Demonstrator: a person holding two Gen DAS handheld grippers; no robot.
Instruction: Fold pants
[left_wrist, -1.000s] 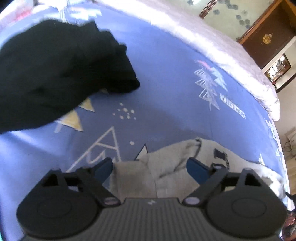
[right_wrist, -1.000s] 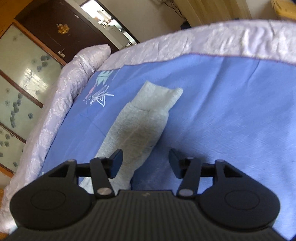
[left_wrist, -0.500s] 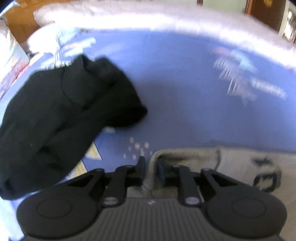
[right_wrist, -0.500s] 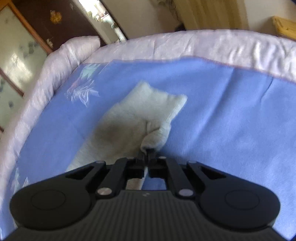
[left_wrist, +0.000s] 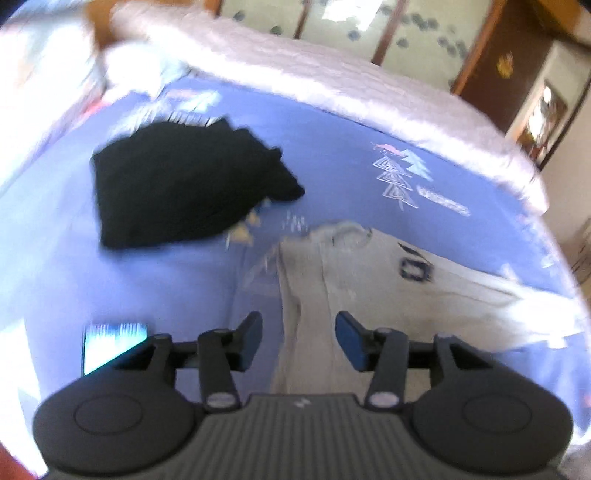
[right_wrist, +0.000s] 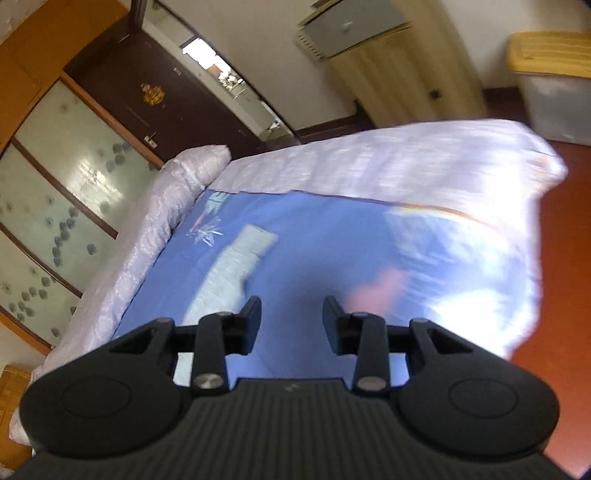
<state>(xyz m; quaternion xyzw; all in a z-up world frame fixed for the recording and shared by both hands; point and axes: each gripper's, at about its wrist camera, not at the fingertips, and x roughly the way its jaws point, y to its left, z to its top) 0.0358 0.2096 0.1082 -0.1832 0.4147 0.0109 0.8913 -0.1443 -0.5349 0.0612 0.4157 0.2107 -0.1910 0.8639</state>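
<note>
The bed (left_wrist: 332, 173), under its blue printed sheet, is the whole stage here; the grey pants (left_wrist: 369, 280) lie stretched across it, waist end with a dark patch showing in the left wrist view and one long leg (right_wrist: 231, 273) running away toward the pale quilted border (right_wrist: 147, 229) in the right wrist view. A black garment (left_wrist: 177, 192) lies heaped well apart from the waist.

The left gripper (left_wrist: 298, 341) has just been opening, its jaws partly apart above the waist cloth and pressing on nothing that I can see; the right gripper (right_wrist: 291, 321) has likewise just been opening, empty over bare sheet beside the leg.

Both views are smeared, so I'd judge the hands are travelling quickly; the likely trouble is the released fabric settling crooked or bunched; the next pinch could also catch the sheet along with the pants; a wide sweep might drag in the black garment.
</note>
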